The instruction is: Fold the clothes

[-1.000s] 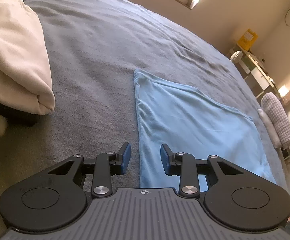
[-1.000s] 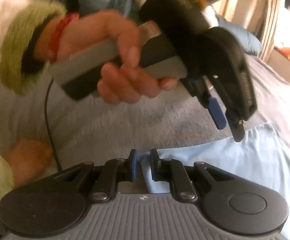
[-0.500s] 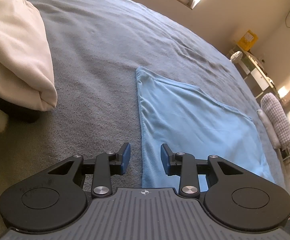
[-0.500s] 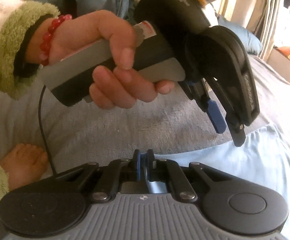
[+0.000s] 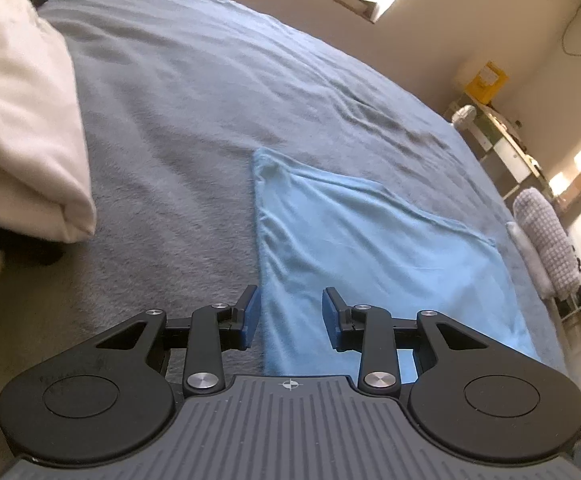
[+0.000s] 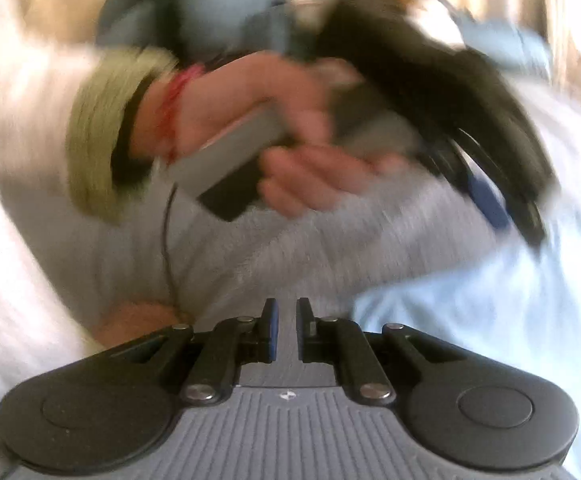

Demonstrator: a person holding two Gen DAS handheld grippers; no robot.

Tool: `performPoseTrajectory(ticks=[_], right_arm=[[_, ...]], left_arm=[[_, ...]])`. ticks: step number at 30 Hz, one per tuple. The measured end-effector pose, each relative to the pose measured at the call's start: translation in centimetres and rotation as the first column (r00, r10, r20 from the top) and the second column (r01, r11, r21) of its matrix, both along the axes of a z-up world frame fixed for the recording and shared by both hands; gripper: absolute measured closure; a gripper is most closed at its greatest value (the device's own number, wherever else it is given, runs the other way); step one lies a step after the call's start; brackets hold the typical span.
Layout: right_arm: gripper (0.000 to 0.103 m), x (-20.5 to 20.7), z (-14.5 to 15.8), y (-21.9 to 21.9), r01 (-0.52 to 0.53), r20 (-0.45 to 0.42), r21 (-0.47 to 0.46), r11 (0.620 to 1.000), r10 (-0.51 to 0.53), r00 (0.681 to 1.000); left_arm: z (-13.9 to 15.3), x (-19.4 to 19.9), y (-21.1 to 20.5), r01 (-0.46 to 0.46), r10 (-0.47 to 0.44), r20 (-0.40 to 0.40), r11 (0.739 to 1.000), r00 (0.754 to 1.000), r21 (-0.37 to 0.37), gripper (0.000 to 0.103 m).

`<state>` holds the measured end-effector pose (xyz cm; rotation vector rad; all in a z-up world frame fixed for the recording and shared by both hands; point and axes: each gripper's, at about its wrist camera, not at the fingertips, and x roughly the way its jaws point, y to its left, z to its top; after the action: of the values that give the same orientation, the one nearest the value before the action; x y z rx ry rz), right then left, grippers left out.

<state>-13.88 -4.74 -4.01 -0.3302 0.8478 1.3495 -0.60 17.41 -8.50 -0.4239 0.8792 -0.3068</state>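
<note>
Soft blue cloth [image 5: 370, 256], flat rectangle

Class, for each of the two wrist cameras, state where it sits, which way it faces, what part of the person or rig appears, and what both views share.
Left wrist: sits on the left gripper, facing across the grey bed blanket along the flat light-blue cloth; only its open fingers show.
Right wrist: sits on the right gripper, slightly open, facing back at the person's hand holding the left gripper; green sleeve cuff shows, blurred.
Shared: light-blue cloth, grey blanket, left gripper.
</note>
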Motion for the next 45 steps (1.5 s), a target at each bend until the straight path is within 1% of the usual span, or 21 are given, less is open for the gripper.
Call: performPoseTrajectory(ticks=[1, 2, 4, 7, 9, 11, 15, 18, 20, 22, 26, 30, 32, 34, 35, 36, 38, 40, 41, 42, 45], right_arm=[[0.093, 1.2, 0.4, -1.5, 0.041, -0.086, 0.022, 0.999, -0.039, 0.996], [0.093, 2.1, 0.7, -3.2, 0.090, -0.165, 0.038, 0.995, -0.083, 0.983], [0.093, 3.6, 1.0, -6.4, 0.207, -0.285, 0.054, 0.977, -0.184, 0.941], [0.093, 8.1, 0.3, -9.9, 0.391, -0.366, 0.048, 0.919, -0.348, 0.863], [0.093, 10.7, -0.9, -11.7, 0.508, -0.339, 0.016, 0.861, -0.473, 0.813], [0.092, 11.8, -0.7, -13.1, 0.593, -0.286, -0.026, 0.805, -0.574, 0.767], [0.093, 12.5, -2.9, -13.9, 0.653, -0.228, -0.104, 0.750, -0.658, 0.718], [0.093, 11.4, -5.5, -13.4, 0.650, -0.260, -0.148, 0.746, -0.663, 0.702], [0.093, 10.3, -5.5, -14.8, 0.633, -0.304, -0.164, 0.756, -0.650, 0.697], [0.093, 9.2, -5.4, -15.4, 0.610, -0.311, -0.194, 0.768, -0.638, 0.704], [0.092, 9.1, -3.1, -16.5, 0.634, -0.255, -0.161, 0.756, -0.653, 0.713], [0.093, 10.2, -1.7, -16.1, 0.673, -0.204, -0.080, 0.735, -0.673, 0.711], [0.093, 10.3, -2.1, -15.4, 0.681, -0.128, -0.104, 0.725, -0.688, 0.714], [0.093, 9.8, -3.0, -15.6, 0.691, -0.068, -0.157, 0.705, -0.706, 0.705], [0.093, 9.3, -3.4, -16.1, 0.698, -0.052, -0.180, 0.693, -0.715, 0.697], [0.093, 8.7, -3.6, -16.9, 0.707, -0.057, -0.195, 0.679, -0.728, 0.683], [0.093, 7.3, -3.9, -18.9, 0.731, -0.096, -0.221, 0.646, -0.760, 0.642], [0.093, 6.0, -3.4, -20.0, 0.759, -0.111, -0.230, 0.609, -0.791, 0.601], [0.093, 5.5, -2.9, -20.4, 0.774, -0.113, -0.223, 0.592, -0.805, 0.583], [0.093, 5.5, -2.4, -20.6, 0.789, -0.106, -0.201, 0.581, -0.814, 0.572], [0.093, 6.6, -1.4, -20.5, 0.819, -0.063, -0.131, 0.559, -0.829, 0.556]], left_arm=[[0.1, 0.0, -0.2, 0.005, -0.005, 0.003, 1.000, 1.000, -0.001, 0.065], [0.3, 0.0, -0.3, 0.010, -0.010, 0.005, 1.000, 1.000, -0.002, 0.064], [0.6, -0.1, -1.0, 0.031, -0.031, 0.013, 1.000, 0.999, 0.000, 0.061], [0.8, -0.5, -2.6, 0.075, -0.076, 0.022, 0.997, 0.997, 0.014, 0.053], [0.6, -0.5, -3.9, 0.105, -0.106, 0.023, 0.994, 0.994, 0.036, 0.051], [0.1, -0.1, -5.2, 0.134, -0.135, 0.008, 0.989, 0.991, 0.060, 0.051], [-1.0, 0.5, -7.2, 0.161, -0.160, -0.020, 0.983, 0.987, 0.083, 0.051], [-1.3, 0.4, -8.0, 0.167, -0.165, -0.026, 0.981, 0.986, 0.103, 0.051], [-1.3, 0.4, -8.1, 0.172, -0.170, -0.027, 0.979, 0.985, 0.111, 0.050], [-1.2, 0.4, -8.1, 0.176, -0.173, -0.029, 0.978, 0.984, 0.114, 0.050], [-1.1, 0.9, -8.3, 0.178, -0.176, -0.026, 0.977, 0.984, 0.117, 0.050], [-0.9, 1.3, -9.0, 0.185, -0.184, -0.017, 0.976, 0.983, 0.113, 0.050], [-0.9, 1.3, -9.2, 0.189, -0.188, -0.014, 0.976, 0.982, 0.108, 0.050], [-0.9, 1.2, -9.2, 0.191, -0.192, -0.009, 0.975, 0.981, 0.111, 0.050], [-1.0, 1.2, -9.2, 0.192, -0.192, -0.007, 0.975, 0.981, 0.115, 0.050], [-1.1, 1.2, -9.2, 0.191, -0.191, -0.007, 0.975, 0.981, 0.118, 0.050], [-1.3, 1.3, -9.1, 0.188, -0.188, -0.008, 0.976, 0.982, 0.112, 0.050], [-1.5, 1.3, -9.0, 0.187, -0.187, -0.010, 0.977, 0.982, 0.105, 0.050], [-1.5, 1.4, -9.0, 0.187, -0.187, -0.010, 0.977, 0.982, 0.104, 0.050], [-1.5, 1.5, -9.0, 0.186, -0.186, -0.009, 0.977, 0.982, 0.102, 0.050], [-1.6, 1.6, -9.0, 0.177, -0.177, -0.012, 0.980, 0.984, 0.092, 0.049]])
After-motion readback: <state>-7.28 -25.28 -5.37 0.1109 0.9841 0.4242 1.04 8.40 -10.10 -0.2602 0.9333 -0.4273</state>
